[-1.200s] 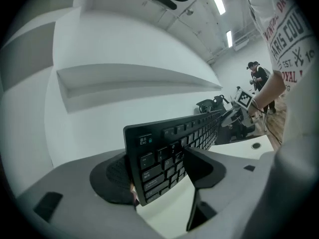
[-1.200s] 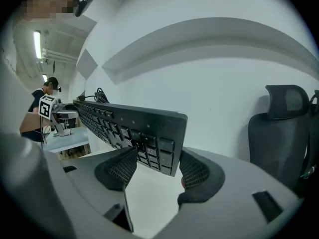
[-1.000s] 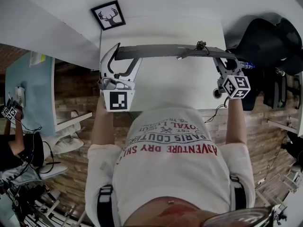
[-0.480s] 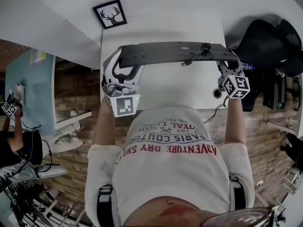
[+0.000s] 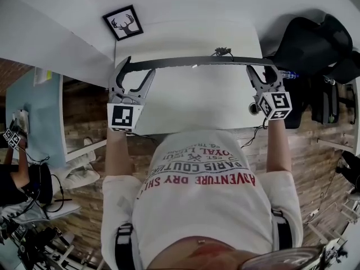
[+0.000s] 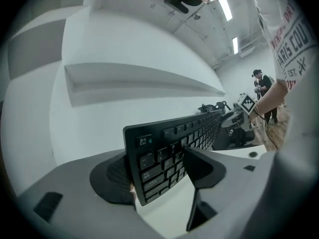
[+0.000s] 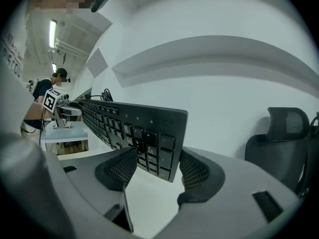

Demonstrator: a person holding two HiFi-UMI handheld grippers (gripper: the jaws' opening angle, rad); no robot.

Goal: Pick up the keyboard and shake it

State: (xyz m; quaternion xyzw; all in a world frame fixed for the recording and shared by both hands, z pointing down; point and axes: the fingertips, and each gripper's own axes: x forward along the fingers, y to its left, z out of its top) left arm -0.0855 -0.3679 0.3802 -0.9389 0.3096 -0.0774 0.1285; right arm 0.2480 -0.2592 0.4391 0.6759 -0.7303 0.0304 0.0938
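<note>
- White desk [image 5: 191, 103] lies under the left claw [image 5: 138, 67] and the right claw [image 5: 261, 71], with a pale wall beyond them. A deer picture [image 5: 123, 22] lies past the left claw, and a black chair [image 5: 315, 49] stands out beyond the right claw.
- Left claw is clenched on the keyboard [image 5: 191, 62] at its Esc end, one pad on the keys and the other behind the board.
- Right claw grasps the number-pad end the same way, with the board's edge between its two pads.
- Keyboard spans from claw to claw. It is clear of the desk and tipped steeply, so it looks nearly edge-on from above. Its cable [image 5: 223, 52] bunches at the far edge, roughly midway between the claws.
- Progress, as a judgement: the pick-up looks done and both grips look firm. The shaking is what remains, and one moment cannot show whether it has begun.
</note>
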